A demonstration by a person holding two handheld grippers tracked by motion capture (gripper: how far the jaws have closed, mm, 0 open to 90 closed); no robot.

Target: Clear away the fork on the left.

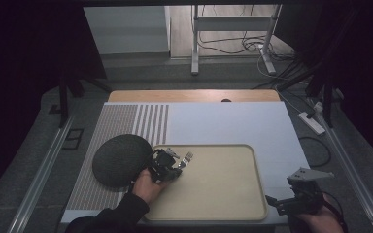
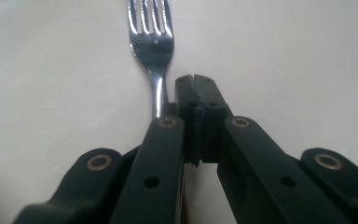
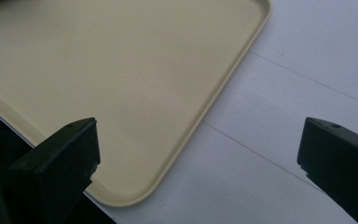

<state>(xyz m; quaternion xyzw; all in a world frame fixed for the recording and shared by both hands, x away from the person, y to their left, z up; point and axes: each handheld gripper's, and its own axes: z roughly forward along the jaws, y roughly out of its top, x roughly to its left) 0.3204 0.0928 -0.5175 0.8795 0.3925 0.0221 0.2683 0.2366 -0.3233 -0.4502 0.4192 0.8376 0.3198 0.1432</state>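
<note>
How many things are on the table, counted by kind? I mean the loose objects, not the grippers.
Fork: 1
Cream tray: 1
Dark round dome-shaped object: 1
Total: 3

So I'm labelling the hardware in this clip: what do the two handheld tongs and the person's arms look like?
Both are black. The left tongs have flat linkage bars with brass-coloured rivets and small round holes, ending in blocky tips. The right tongs carry a grey three-cornered plate on top and have squared black pads. The left forearm wears a dark sleeve.
</note>
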